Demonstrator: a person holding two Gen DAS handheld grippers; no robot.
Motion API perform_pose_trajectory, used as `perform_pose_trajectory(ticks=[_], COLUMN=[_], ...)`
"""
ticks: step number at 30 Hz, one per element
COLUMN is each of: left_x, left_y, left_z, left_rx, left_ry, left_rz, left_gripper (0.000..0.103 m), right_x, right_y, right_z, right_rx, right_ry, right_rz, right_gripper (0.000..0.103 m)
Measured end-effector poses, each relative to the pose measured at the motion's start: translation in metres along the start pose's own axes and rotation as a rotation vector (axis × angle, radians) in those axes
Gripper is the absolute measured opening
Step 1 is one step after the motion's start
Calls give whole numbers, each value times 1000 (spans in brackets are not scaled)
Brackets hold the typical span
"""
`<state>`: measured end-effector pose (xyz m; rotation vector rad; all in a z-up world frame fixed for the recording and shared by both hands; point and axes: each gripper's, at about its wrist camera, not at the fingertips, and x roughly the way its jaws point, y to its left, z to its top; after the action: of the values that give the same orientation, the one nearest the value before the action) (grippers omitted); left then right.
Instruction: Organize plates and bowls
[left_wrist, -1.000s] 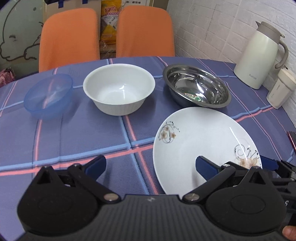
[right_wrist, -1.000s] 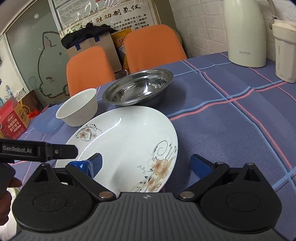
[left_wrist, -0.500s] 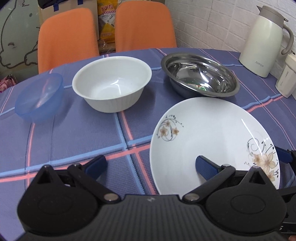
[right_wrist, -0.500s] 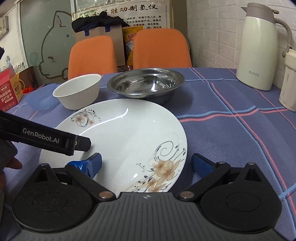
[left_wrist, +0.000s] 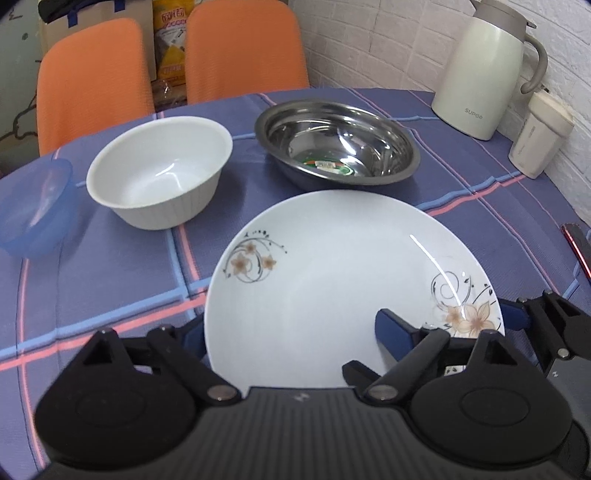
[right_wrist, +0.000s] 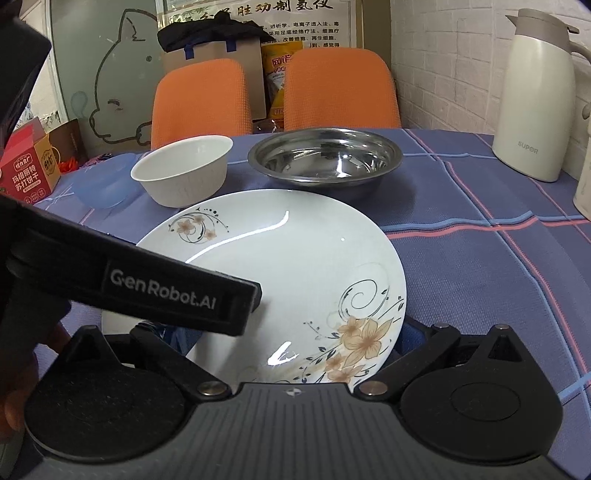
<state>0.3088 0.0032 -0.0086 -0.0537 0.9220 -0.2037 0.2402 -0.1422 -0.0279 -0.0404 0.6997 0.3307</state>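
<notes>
The floral plate (left_wrist: 332, 280) sits tilted between the wide-spread fingers of both the left gripper (left_wrist: 291, 332) and right gripper (right_wrist: 291, 332) — neither visibly clamped; the steel bowl (left_wrist: 336, 147) lies straight ahead, just beyond its far rim.

I think I am in a small dining corner of an office or staff room, not a real kitchen. My table (right_wrist: 480, 266) has a purple checked cloth, and two orange chairs (right_wrist: 199, 99) stand behind it. A white brick wall (left_wrist: 388, 40) is at the right, with a cream thermos jug (left_wrist: 480, 70) before it. A Chinese poster (right_wrist: 258, 22), a cardboard box (right_wrist: 218, 48) and a glass panel with a cartoon animal (right_wrist: 114, 81) stand behind; the poster's text is too small to read.
</notes>
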Motion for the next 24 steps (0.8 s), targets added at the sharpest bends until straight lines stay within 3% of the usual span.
perform_pose_trajectory(ticks=[5,14,24], left_x=[-17,-58,-144], left_y=[-1,9,48], left_z=[-4,-14,-64], left_rx=[14,-19,-65], left_ry=[-35,-98,-189], left_rz=[5,-3,79], left_gripper=[88,88,88], right_x=[-15,-43,-86], right_y=[4,27,94], right_z=[1,1,-7], right_rx=[60,21,-54], right_ry=[-34,-78,-138], right_rz=[19,12,125], right_gripper=[91,91,91])
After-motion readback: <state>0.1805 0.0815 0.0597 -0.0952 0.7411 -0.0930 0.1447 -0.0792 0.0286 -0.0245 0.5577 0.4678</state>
